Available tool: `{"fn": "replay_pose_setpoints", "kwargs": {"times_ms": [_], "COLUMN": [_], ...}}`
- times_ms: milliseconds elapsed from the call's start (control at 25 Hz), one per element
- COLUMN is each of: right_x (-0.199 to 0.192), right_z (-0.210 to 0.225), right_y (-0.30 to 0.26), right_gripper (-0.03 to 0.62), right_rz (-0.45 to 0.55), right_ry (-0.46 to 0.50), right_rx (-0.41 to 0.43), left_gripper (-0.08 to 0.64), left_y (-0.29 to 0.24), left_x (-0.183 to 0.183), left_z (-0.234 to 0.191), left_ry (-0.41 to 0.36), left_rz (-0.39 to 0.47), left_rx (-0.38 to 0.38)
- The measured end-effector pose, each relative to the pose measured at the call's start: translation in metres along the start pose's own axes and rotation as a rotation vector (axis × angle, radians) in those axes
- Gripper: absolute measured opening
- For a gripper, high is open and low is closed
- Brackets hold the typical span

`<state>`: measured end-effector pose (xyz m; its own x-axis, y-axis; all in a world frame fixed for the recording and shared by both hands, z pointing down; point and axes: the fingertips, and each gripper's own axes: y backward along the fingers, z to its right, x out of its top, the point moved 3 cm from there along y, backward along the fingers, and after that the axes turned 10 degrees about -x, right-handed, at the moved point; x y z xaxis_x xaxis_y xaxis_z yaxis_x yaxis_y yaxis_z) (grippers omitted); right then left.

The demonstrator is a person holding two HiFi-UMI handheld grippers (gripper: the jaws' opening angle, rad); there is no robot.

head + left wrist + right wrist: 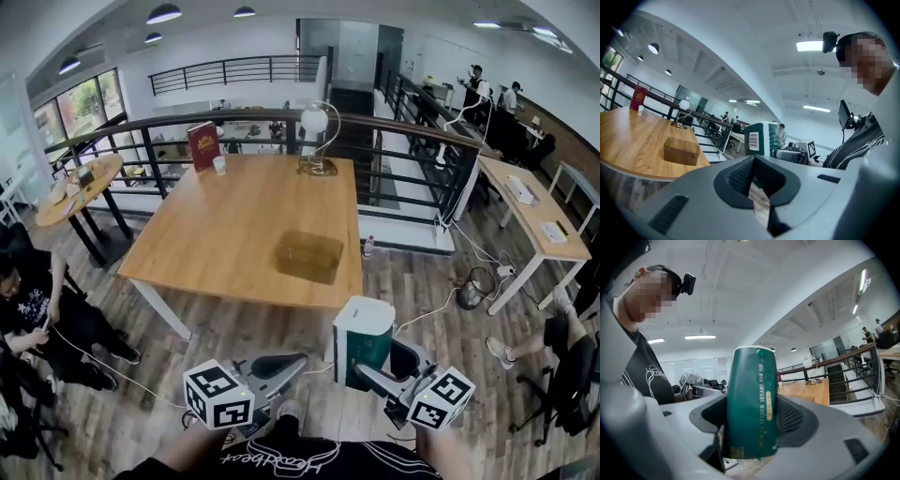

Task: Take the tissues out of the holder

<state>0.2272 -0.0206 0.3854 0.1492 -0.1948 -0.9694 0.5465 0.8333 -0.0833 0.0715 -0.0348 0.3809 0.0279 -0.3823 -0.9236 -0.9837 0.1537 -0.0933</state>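
Observation:
In the head view a green and white tissue pack (363, 328) hangs upright off the table's near edge, above the wooden floor, with my right gripper (362, 369) shut on its lower part. The right gripper view shows the pack (751, 404) clamped between both pads of that gripper (750, 420). A brown translucent holder (309, 255) sits on the wooden table (216, 234) near its front right corner, apart from the pack. My left gripper (296, 359) is beside the pack, shut and holding nothing; its own view shows the holder (681, 150) and the pack (761, 138) ahead.
On the table's far edge stand a red book (202, 145), a white cup (219, 165) and a globe lamp (317, 131). A railing runs behind the table. A seated person (28, 300) is at the left, a long desk (530, 211) at the right.

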Motion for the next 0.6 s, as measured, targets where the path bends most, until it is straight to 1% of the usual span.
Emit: {"fn": "replay_pose_setpoints", "kwargs": {"times_ms": [120, 240, 400, 600], "right_x": [0.003, 0.002, 0.002, -0.004], "right_z": [-0.014, -0.023, -0.026, -0.029], "right_y": [0.011, 0.019, 0.018, 0.016], "right_gripper": [0.325, 0.325, 0.325, 0.325], "right_rz": [0.009, 0.018, 0.023, 0.003], "right_ry": [0.010, 0.039, 0.086, 0.091], "right_rx": [0.004, -0.008, -0.028, -0.020], "left_gripper": [0.014, 0.014, 0.014, 0.014], "left_y": [0.008, 0.014, 0.014, 0.013], "left_x": [0.000, -0.003, -0.001, -0.003], "left_z": [0.016, 0.028, 0.030, 0.031], "left_ry": [-0.017, -0.041, -0.055, -0.055], "left_rz": [0.006, 0.010, 0.017, 0.026], "left_rx": [0.002, 0.003, 0.000, 0.002]}}
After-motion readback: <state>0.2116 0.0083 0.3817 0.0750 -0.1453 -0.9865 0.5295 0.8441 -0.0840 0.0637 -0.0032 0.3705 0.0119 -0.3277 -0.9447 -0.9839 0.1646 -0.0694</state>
